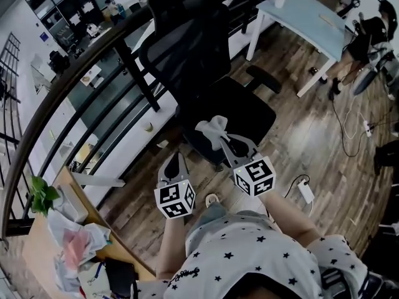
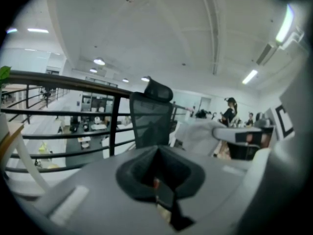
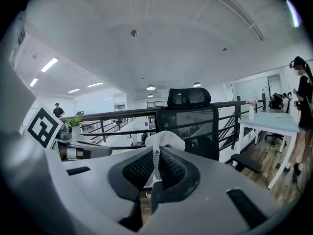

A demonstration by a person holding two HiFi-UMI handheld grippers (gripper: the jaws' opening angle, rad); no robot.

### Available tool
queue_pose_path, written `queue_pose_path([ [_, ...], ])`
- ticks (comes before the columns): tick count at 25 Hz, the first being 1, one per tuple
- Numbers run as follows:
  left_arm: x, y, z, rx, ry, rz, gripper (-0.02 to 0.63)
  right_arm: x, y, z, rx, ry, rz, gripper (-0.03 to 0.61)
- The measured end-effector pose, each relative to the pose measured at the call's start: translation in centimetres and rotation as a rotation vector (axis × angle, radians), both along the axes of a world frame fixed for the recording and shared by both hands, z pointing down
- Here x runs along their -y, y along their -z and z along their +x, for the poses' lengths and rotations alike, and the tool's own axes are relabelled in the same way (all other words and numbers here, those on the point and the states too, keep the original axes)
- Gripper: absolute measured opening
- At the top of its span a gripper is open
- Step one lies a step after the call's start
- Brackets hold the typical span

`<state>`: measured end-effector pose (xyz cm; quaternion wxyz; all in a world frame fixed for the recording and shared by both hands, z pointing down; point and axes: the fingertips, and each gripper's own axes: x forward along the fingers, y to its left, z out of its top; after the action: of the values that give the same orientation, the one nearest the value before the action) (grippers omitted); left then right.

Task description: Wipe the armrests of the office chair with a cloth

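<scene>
Cloth (image 3: pixel 165 140): a white bunch pinched between the jaws of my right gripper (image 3: pixel 155 166), sticking up past the tips.
Left gripper (image 2: pixel 157 174): jaws pressed together with nothing between them. I hold it just beside the right one, about level with it.
Office chair (image 1: pixel 187 48): black with a mesh back, straight ahead of both grippers, seat turned toward me. In the head view the cloth sits over the seat's front edge, and I cannot tell if it touches.
Armrest (image 1: pixel 263 78): the one I see juts out on the desk side, well apart from the cloth.
Markings: black-and-white square markers on each gripper's cube (image 1: pixel 255 175).
Edges: a dark railing (image 1: pixel 75 73) runs close behind the chair's back. A light blue desk (image 1: pixel 305 14) stands to the right, one white leg near the armrest.
Room: bare wood floor (image 1: pixel 312 136) lies between chair and desk. A white power strip (image 1: pixel 305 192) and its cable rest on it near my right arm.
</scene>
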<state>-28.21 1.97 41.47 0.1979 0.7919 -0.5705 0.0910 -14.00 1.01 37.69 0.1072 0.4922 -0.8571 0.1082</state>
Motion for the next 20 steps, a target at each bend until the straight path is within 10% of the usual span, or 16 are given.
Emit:
queue_pose_path([
  [20, 3.9, -8.7, -2.0, -0.047, 0.093, -0.155, 0.008, 10.5, -12.6, -4.0, -0.252, 0.157, -0.077, 0.028],
])
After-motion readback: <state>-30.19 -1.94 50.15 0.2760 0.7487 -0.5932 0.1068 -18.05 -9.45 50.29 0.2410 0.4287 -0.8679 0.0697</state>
